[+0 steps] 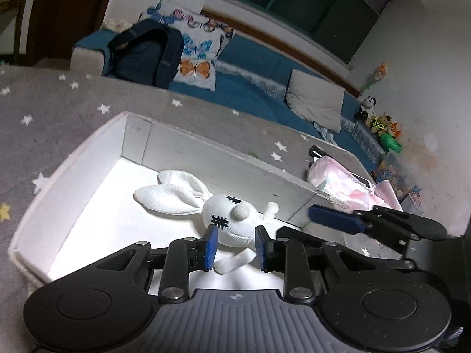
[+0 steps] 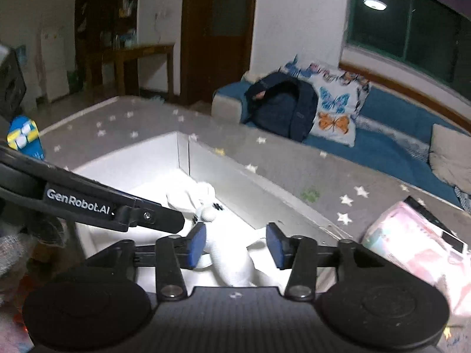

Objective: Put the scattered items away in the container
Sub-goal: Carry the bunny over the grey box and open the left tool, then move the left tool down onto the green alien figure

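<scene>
A white plush rabbit (image 1: 232, 214) lies on the floor of the white box (image 1: 73, 158), ears toward the far left corner. My left gripper (image 1: 235, 247) is shut on the rabbit just below its head, a blue pad pressed against each side. In the right wrist view my right gripper (image 2: 235, 245) stands open over the rabbit's body (image 2: 226, 259); the left pad is close against it and the right pad stands off. One blue finger (image 1: 335, 219) of the right gripper shows beside the box's right wall. The left gripper's arm (image 2: 117, 209) crosses the box (image 2: 235, 188).
The box sits on a grey star-patterned mat (image 1: 59, 97). A pink packet (image 1: 347, 185) (image 2: 412, 241) lies on the mat right of the box. A blue-and-yellow item (image 2: 23, 135) lies at far left. Behind is a blue sofa (image 1: 250, 82) with a dark backpack (image 1: 141, 53) and cushions.
</scene>
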### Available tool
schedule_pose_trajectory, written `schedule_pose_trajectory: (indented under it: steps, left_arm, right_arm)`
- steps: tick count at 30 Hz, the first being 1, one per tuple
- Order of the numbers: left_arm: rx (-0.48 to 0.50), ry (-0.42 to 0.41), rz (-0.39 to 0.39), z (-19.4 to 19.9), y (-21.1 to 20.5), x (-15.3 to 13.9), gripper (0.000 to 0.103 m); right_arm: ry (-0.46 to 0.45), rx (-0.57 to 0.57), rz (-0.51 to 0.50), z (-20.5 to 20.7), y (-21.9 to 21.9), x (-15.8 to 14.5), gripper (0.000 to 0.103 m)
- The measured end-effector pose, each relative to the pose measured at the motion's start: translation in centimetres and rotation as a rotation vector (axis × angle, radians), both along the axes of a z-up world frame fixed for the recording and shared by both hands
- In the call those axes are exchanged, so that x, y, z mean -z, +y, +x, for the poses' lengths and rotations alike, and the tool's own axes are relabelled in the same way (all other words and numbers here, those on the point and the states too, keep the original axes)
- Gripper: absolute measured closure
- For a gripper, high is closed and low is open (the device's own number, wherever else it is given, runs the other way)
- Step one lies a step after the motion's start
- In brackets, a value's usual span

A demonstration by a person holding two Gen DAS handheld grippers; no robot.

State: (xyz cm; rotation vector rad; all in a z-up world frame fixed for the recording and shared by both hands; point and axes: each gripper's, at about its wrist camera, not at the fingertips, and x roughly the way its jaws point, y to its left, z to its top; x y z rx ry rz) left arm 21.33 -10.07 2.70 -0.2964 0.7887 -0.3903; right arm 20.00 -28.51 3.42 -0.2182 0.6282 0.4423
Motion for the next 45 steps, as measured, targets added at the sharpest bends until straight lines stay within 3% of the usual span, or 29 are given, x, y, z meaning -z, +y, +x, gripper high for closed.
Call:
schedule_pose_trajectory:
  steps: [8,16,28,45]
  left_arm:
    - [0.029,-0.077,0.003,-5.5,-0.1,-1.7,0.074]
    - [0.089,-0.107,-0.005,-10.6,-1.1,-1.7,0.074]
    - [0.22,-0.06,0.037,-13.4,-5.0,0.0,0.074]
    - [0.274,0.026,0.061,-12.4,-7.4,1.9,0.074]
  right_arm:
    - [-0.107,0.027,0.065,-7.2,-1.8,-2.0,0.021]
    - [-0.151,0.067,0.115,-14.6,-3.6,-1.5,0.003]
    - [-0.098,0.145,0.161,-18.7,-5.5,1.7,0.0]
    - [0.007,0.162,0.199,-16.7,-5.5,5.2,0.0]
